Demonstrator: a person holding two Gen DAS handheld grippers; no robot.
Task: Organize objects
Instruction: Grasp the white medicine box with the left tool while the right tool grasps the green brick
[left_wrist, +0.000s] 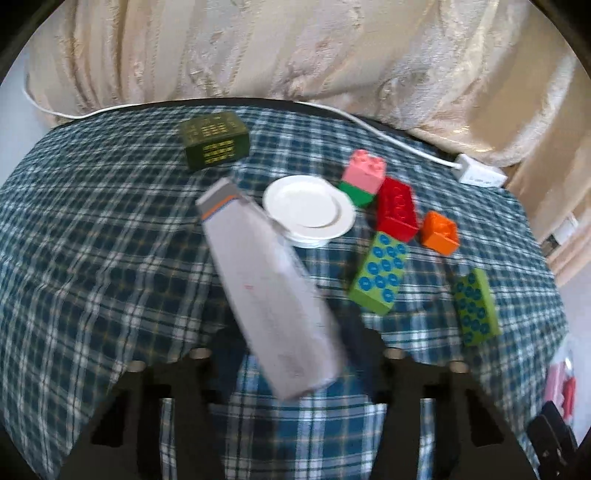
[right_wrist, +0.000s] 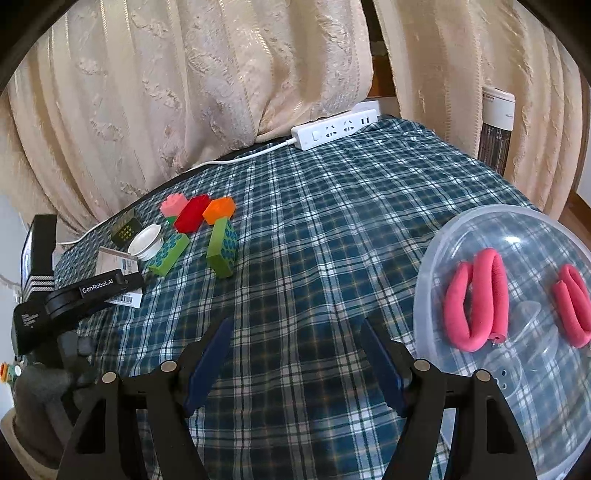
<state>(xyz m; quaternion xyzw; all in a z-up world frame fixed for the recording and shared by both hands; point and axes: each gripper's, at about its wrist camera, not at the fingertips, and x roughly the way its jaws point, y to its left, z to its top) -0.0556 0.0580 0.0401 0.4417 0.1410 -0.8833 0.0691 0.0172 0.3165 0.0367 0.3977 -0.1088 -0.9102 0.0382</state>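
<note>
Left wrist view: blurred grey box (left_wrist: 271, 291), seemingly pinched by left hand-held gripper (left_wrist: 295, 350), long axis toward green tin (left_wrist: 214, 140).

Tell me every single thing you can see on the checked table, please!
Grey carton: one, grey, between the left gripper's fingers.
Small dish: one, white, mid-table beside the carton.
Dark green box: one, yellow print, far side of the cloth.
Toy bricks: pink-on-green stack, red, orange, two green with blue dots, clustered right of the dish.
Power strip: one, white, far edge by the curtain.
Clear bowl: one, transparent, holding pink foam rollers.
Left gripper: closed on the carton.
Right gripper: open, empty.
</note>
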